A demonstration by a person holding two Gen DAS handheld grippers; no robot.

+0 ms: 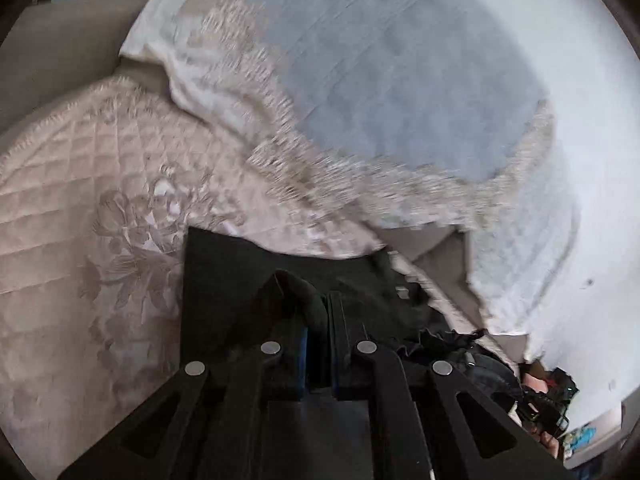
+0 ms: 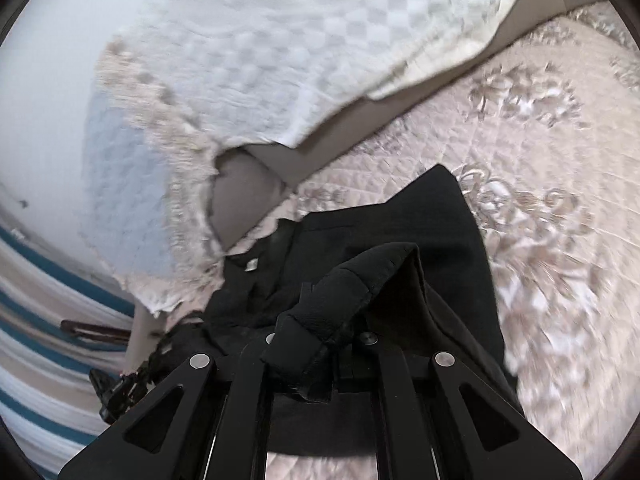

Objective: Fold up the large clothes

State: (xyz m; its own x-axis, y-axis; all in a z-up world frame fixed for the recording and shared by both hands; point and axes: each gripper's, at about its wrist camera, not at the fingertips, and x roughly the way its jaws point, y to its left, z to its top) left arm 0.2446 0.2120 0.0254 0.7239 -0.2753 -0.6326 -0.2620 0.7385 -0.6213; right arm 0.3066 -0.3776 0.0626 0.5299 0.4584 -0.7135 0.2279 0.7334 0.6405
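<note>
Pale pink quilted bedspread (image 1: 80, 208) with flower embroidery, spread wide. On top of bedspread, black garment (image 1: 248, 264), partly lifted. Left gripper (image 1: 320, 300) clamped tight on a fold of black garment, above bedspread. Right gripper (image 2: 340, 332) pinching a thick rolled hem of the same cloth. Beyond bedspread, white lace-edged cover (image 2: 280, 60), much blurred.

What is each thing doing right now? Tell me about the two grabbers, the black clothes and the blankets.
Left gripper: shut on the black garment.
Right gripper: shut on the black garment.
Black garment: bunched and lifted at the pinched edges, the rest lying on the quilted cover.
Quilted cover: spread flat.
White blanket: draped, rumpled at its edge.
</note>
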